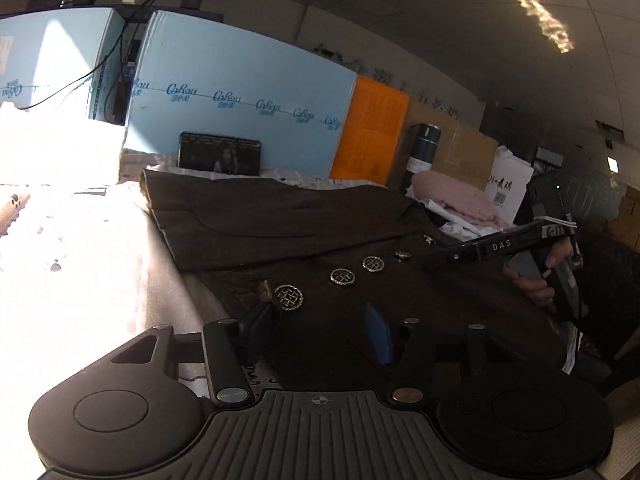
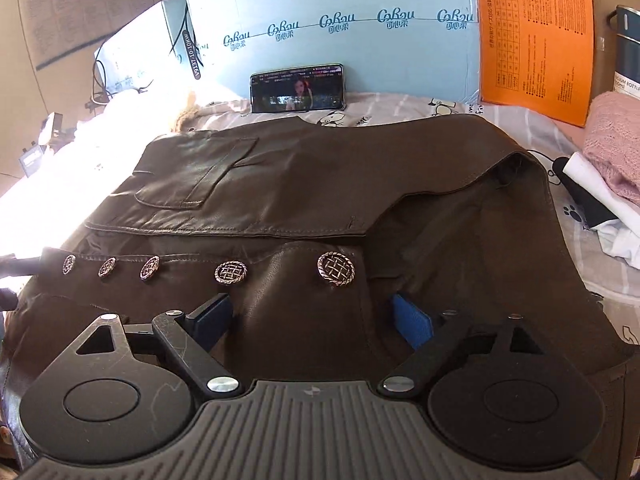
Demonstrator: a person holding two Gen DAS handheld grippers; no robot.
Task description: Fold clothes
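Note:
A dark brown leather jacket (image 2: 320, 184) with a row of round metal buttons (image 2: 336, 269) lies flat on the patterned bedsheet (image 2: 400, 108). It also shows in the left wrist view (image 1: 280, 216) with its buttons (image 1: 289, 297). My left gripper (image 1: 320, 328) is open, with its blue pads (image 1: 378, 334) over the jacket's near hem by the lowest button. My right gripper (image 2: 312, 316) is open, with its blue pads (image 2: 412, 320) spread over the jacket front just below the buttons. The right gripper also shows, hand-held, in the left wrist view (image 1: 448, 250).
A phone (image 2: 298, 88) leans on a light blue box (image 2: 340, 28) at the back. An orange sheet (image 2: 536, 36), a dark flask (image 2: 628, 48), a pink knit garment (image 2: 616, 140) and white cloth (image 2: 600, 196) lie at the right. Bright sunlight washes out the left side.

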